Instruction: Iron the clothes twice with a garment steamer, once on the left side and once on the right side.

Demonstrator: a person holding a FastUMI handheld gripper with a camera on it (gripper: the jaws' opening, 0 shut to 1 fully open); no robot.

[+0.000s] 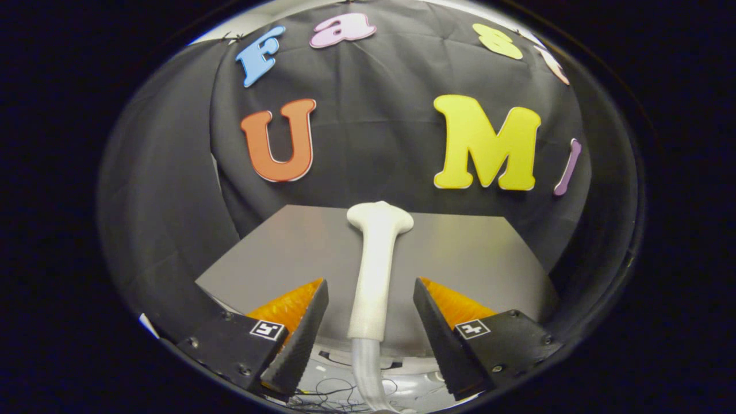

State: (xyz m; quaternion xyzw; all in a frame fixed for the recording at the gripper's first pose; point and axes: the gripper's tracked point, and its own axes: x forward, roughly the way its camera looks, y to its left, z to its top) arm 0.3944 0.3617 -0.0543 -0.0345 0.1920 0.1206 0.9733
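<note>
In the gripper view, the gripper hung with its fingers spread wide — touching nothing. The garment steamer stood between them, its handle's long axis running straight ahead to the head beyond the fingertips, over the grey table. By my reckoning, closing squarely on that handle was the next call — it sat dead centre.

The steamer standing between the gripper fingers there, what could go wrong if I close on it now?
The gripper is open, its fingers apart from the white steamer on both sides. If they close unevenly, one may push the upright handle over first. The hose trailing from its base, near loose wires, might snag or drag when lifted. No garment is visible on the grey table.
</note>
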